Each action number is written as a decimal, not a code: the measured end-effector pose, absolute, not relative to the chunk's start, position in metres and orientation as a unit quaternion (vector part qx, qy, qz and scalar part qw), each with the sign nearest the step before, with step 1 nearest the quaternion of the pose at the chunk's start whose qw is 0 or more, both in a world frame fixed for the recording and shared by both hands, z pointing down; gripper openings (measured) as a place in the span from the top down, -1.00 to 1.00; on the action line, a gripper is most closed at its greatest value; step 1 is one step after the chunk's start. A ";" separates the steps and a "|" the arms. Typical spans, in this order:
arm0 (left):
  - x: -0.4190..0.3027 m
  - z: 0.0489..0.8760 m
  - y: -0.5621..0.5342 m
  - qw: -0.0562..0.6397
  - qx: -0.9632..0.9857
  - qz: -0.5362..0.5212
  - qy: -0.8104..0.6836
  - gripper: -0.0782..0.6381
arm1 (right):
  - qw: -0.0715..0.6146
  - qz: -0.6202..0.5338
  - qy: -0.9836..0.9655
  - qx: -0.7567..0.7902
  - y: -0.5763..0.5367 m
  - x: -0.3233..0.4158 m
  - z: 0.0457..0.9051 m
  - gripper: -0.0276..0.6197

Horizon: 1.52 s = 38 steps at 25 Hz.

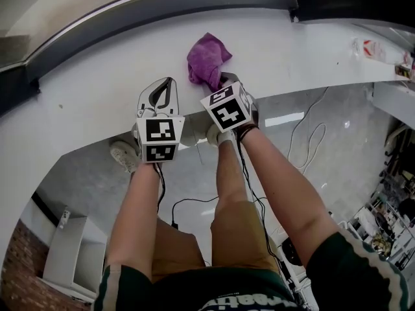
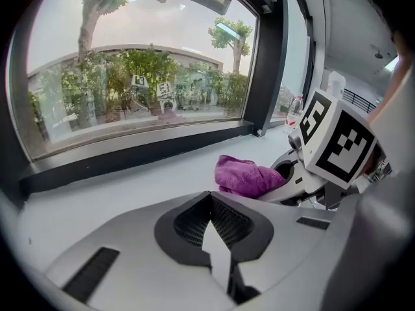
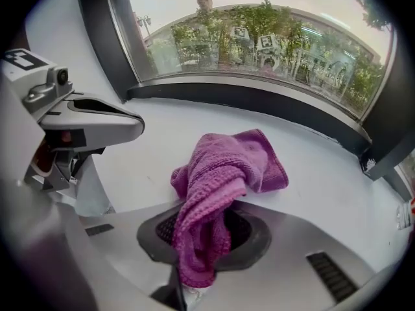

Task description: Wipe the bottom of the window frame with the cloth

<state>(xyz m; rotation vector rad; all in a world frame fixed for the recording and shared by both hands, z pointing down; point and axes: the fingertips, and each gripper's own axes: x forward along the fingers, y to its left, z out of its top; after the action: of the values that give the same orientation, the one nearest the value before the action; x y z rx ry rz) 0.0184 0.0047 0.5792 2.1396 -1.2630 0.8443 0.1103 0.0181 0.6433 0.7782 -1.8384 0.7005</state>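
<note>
Right gripper [image 1: 222, 80] clamped on purple cloth [image 1: 207, 60], cloth bunched on white sill [image 1: 91, 89] near dark window frame [image 1: 162, 8]. Left gripper [image 1: 163, 88] just alongside, jaws together, empty.

**White window sill and its load**

The sill [image 1: 91, 92] is a broad, smooth white ledge that curves along the near side of the window. Its far edge meets the dark bottom rail of the window frame [image 1: 162, 10]; its near edge overhangs the floor. A crumpled purple cloth [image 1: 207, 60] lies on the sill right of centre, clear of the rail, its far part resting on the surface and its near end raised off it. A small clear bottle [image 2: 295, 112] stands at the far right end, well apart from the cloth.
</note>
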 end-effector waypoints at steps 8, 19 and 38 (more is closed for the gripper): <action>-0.032 0.576 0.014 0.259 0.777 0.310 -0.483 0.76 | 0.497 0.277 -0.769 0.292 0.028 0.054 0.643 0.64; -0.100 0.577 0.030 0.274 0.755 0.301 -0.514 0.76 | 0.498 0.268 -0.776 0.280 0.031 -0.003 0.643 0.64; -0.182 0.578 0.045 0.293 0.721 0.285 -0.559 0.76 | 0.518 0.248 -0.787 0.225 0.040 -0.088 0.643 0.64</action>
<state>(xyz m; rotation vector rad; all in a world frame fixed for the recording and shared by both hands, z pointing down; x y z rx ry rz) -0.1817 0.0449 0.5784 1.9205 -1.4899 0.7591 -0.0877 0.0397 0.6427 0.5393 -1.8894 0.5962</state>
